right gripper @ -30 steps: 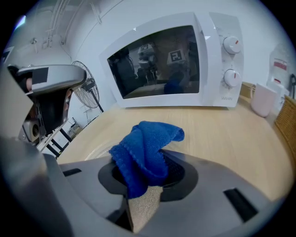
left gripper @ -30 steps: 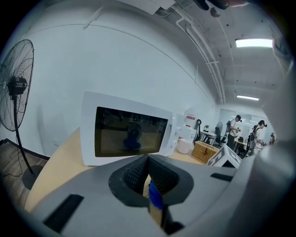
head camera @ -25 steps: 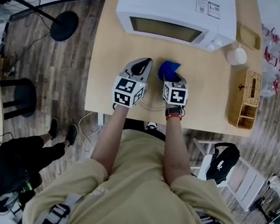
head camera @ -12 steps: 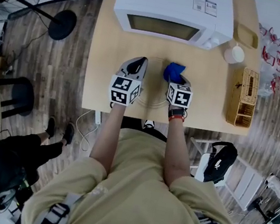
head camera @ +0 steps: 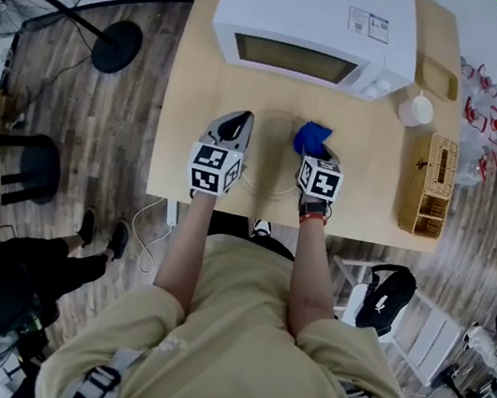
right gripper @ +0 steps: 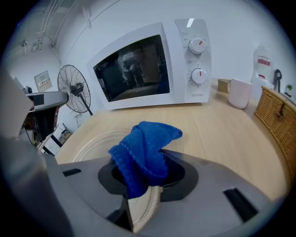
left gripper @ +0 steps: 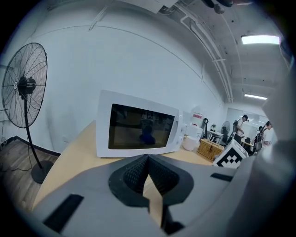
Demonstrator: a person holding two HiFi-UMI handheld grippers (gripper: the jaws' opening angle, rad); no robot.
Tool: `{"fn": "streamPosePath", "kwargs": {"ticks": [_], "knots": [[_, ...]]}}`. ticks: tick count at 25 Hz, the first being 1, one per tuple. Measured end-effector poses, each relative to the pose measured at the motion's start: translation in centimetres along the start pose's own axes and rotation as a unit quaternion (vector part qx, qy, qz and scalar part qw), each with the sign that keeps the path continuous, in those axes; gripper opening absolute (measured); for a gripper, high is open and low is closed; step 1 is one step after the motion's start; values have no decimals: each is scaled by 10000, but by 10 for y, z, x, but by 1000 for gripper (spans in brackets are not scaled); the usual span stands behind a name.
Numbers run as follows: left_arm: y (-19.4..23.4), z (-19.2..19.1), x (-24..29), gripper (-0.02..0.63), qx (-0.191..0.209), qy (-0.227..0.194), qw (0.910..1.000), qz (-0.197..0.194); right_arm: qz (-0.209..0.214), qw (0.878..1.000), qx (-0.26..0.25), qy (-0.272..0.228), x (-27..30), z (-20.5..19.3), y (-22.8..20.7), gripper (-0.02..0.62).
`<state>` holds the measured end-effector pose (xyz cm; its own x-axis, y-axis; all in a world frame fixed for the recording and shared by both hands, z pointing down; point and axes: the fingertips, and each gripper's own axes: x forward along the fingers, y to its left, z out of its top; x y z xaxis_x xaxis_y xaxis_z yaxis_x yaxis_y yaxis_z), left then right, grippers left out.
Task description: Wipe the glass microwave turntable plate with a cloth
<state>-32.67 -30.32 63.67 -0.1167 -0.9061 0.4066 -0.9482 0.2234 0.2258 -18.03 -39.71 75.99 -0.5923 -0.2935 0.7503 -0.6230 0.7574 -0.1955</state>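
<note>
Head view: the glass plate (head camera: 271, 171) lies on the table (head camera: 367, 176) in front of the microwave (head camera: 319, 15), between the left gripper (head camera: 235, 122) and the right gripper (head camera: 316, 153).

Left gripper view: the jaws are pressed together, with nothing between them.

Right gripper view: the jaws pinch the blue cloth (right gripper: 141, 150) at the plate's right edge.

The right tool (head camera: 315, 152) has slid the cloth (head camera: 312, 138) rightward across the plate (head camera: 272, 164).

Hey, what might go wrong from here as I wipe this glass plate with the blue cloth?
The glass plate lies unheld near the table's front edge, and the left gripper is shut on nothing, so wiping may slide it. The blue cloth is bunched in the right gripper; it might pull free.
</note>
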Motion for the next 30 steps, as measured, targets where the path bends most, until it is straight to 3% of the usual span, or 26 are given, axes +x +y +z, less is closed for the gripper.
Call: {"fn": "streamPosePath", "kwargs": {"ticks": [6, 16, 24, 30], "knots": [[11, -5, -11, 17, -14, 16, 9999, 141, 511, 9984, 240, 13, 4, 5, 39, 132], [39, -21, -37, 17, -249, 37, 9984, 513, 1400, 9899, -216, 59, 20, 15, 138, 132], [56, -29, -55, 17, -329, 33, 9970, 697, 1625, 9838, -693, 298, 35, 2, 174, 132], [64, -29, -59, 17, -350, 35, 9965, 755, 1445, 9823, -1089, 474, 47, 2, 176, 132]]}}
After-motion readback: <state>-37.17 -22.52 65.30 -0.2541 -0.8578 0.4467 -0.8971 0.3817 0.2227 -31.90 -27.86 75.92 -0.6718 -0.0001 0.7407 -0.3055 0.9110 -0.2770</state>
